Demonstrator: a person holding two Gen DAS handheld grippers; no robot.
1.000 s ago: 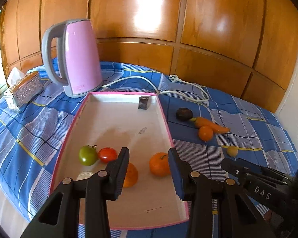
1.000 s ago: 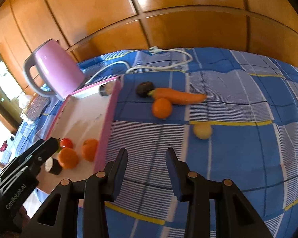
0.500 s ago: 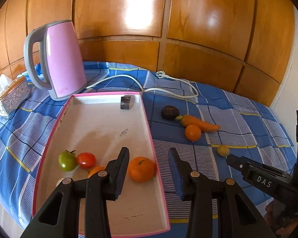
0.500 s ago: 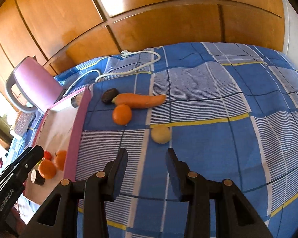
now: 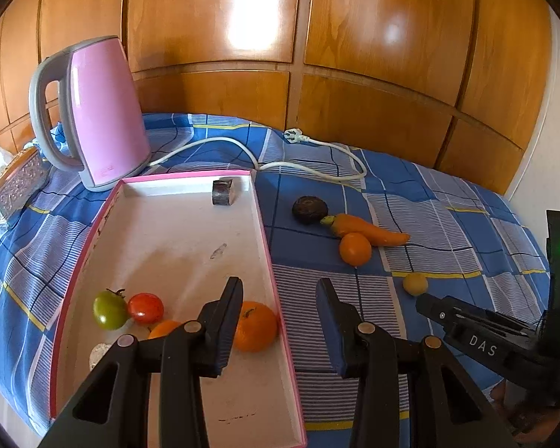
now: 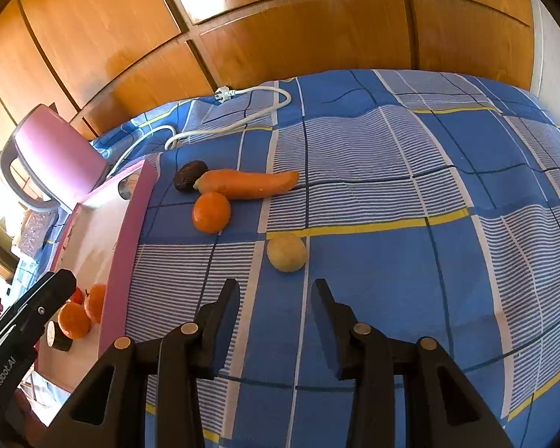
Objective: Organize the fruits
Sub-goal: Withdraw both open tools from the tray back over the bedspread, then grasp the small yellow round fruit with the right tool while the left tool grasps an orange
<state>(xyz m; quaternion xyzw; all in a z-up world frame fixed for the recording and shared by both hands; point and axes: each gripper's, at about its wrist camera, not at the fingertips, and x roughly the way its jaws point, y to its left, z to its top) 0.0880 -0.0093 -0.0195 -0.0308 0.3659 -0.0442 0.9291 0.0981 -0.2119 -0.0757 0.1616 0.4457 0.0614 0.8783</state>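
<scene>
Showing green tomato [image 5: 110, 309] left-wrist only.

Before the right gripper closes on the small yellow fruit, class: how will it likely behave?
The yellow fruit looks round, so a nudge could roll it across the tablecloth. It seems small and probably light. The right gripper, open, looks wide enough.

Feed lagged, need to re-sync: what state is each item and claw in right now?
left claw: open, empty, above the tray's right rim
right claw: open, empty, just short of the yellow fruit
yellow fruit: on cloth, untouched
loose orange: on cloth, against the carrot
carrot: lying on cloth
dark fruit: on cloth
tray: holds oranges, tomatoes
kettle: upright, lid shut
</scene>
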